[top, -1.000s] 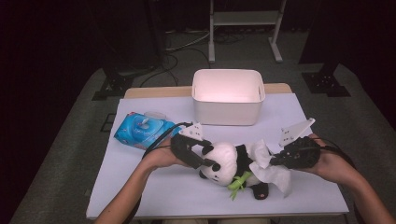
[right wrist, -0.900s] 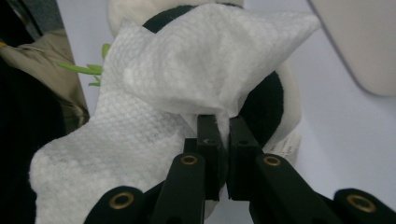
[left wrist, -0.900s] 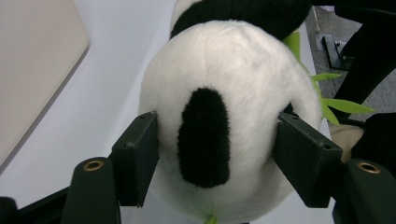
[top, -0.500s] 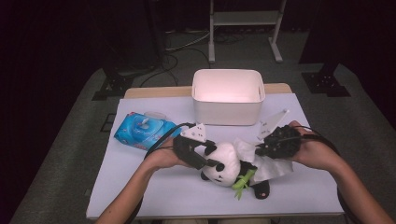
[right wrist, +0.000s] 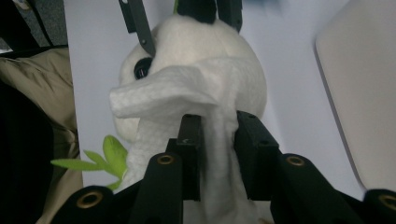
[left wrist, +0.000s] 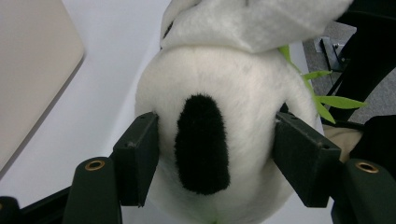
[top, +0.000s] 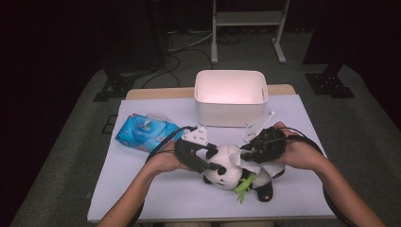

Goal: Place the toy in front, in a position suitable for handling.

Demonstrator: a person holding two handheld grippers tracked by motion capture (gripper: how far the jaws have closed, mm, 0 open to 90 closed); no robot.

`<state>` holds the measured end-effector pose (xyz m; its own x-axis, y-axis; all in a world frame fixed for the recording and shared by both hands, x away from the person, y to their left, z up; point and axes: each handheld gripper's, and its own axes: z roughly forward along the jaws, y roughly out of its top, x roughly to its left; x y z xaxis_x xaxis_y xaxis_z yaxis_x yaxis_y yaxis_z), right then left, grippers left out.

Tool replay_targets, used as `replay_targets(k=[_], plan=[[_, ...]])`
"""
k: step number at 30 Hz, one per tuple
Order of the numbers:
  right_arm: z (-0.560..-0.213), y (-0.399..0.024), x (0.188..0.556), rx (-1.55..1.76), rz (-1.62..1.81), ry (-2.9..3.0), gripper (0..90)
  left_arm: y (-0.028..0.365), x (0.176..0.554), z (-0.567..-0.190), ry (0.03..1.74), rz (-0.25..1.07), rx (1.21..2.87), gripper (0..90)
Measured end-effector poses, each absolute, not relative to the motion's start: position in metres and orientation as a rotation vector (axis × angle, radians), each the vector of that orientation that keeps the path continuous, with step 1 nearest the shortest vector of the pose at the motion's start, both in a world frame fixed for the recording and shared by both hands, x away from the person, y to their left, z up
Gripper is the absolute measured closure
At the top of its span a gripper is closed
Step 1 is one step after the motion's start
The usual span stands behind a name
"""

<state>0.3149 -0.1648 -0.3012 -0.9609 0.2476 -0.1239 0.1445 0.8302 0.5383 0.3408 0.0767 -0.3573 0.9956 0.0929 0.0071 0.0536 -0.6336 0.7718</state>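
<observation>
A black-and-white panda plush [top: 231, 174] lies on the white table near its front edge. My left gripper [top: 210, 165] is shut on the panda's head [left wrist: 219, 93], with a pad pressed into each side. My right gripper [top: 247, 153] sits over the panda's body from the right. A white wipe [right wrist: 173, 88] is draped over the panda [right wrist: 205, 42] and hangs down between the right gripper's [right wrist: 219, 126] jaws. Those jaws have just been opening and stand a little apart, loose around the wipe. The wipe's edge [left wrist: 252, 23] lies across the top of the head.
A white bin [top: 231, 113] stands behind the panda at the table's middle back. A blue pack of wipes [top: 144, 132] lies to the left. Green cloth leaves [top: 243, 187] stick out of the panda toward the front edge.
The right hand has moved left with the wipe, from beside the panda to over its body, and the wipe now rests on the plush. The left gripper has kept its hold.
</observation>
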Motion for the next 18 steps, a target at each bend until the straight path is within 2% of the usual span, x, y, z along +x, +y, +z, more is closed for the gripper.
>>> replay_targets(k=[12, 18], plan=[[-0.309, -0.138, 0.316, 0.250, 0.839, 2.845, 67.9, 0.075, 0.339, -0.360, 0.110, 0.055, 2.267, 34.2], [-0.311, -0.135, 0.316, 0.233, 0.795, 2.843, 82.8, 0.077, 0.339, -0.362, 0.115, 0.052, 2.262, 34.1]])
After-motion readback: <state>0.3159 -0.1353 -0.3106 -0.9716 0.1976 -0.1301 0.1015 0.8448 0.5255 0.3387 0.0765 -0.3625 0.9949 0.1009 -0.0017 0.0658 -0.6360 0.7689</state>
